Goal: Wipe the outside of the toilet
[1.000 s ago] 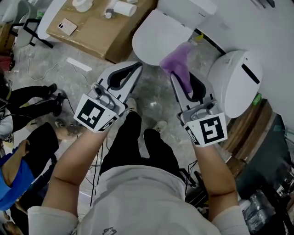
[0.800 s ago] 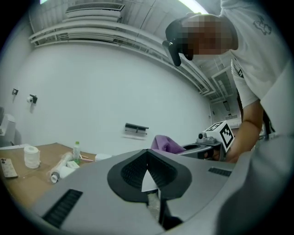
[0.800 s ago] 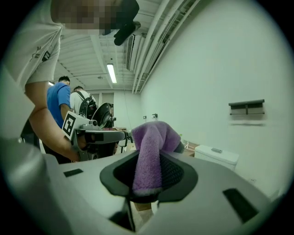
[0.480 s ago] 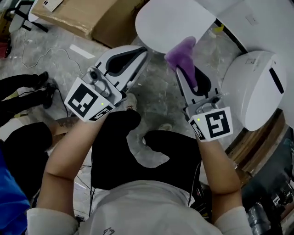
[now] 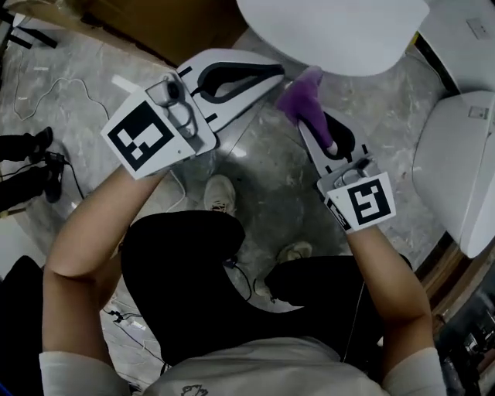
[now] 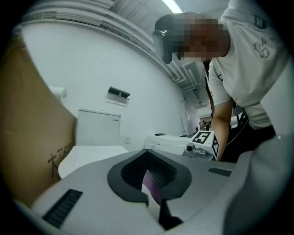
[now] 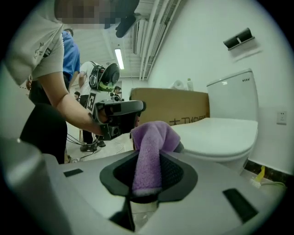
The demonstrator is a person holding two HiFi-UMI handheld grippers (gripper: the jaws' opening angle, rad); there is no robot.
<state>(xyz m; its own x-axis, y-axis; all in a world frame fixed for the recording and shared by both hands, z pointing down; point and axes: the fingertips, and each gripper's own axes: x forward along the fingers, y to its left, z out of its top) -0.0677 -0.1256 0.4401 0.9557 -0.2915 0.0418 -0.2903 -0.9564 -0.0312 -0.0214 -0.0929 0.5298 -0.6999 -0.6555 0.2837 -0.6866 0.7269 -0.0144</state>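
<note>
The white toilet (image 5: 332, 31) fills the top of the head view, lid down, its front edge just above both grippers. My right gripper (image 5: 300, 116) is shut on a purple cloth (image 5: 300, 99), whose bunched end reaches to just under that front edge. In the right gripper view the cloth (image 7: 149, 151) hangs over the jaws, with the toilet bowl (image 7: 225, 133) and tank (image 7: 232, 98) to the right. My left gripper (image 5: 276, 72) is shut on nothing, its tips right beside the cloth. The left gripper view shows the toilet (image 6: 92, 153) at left.
A brown cardboard box (image 5: 166, 23) stands left of the toilet. A second white toilet (image 5: 460, 162) is at the right. Cables (image 5: 46, 85) lie on the grey stone floor, and the holder's shoes (image 5: 220, 193) are below the grippers. Another person (image 7: 103, 78) stands behind.
Both grippers have moved closer to the toilet's front edge, the left one swinging its tips right toward the cloth. The holder has bent lower, so the toilet now looks larger.
</note>
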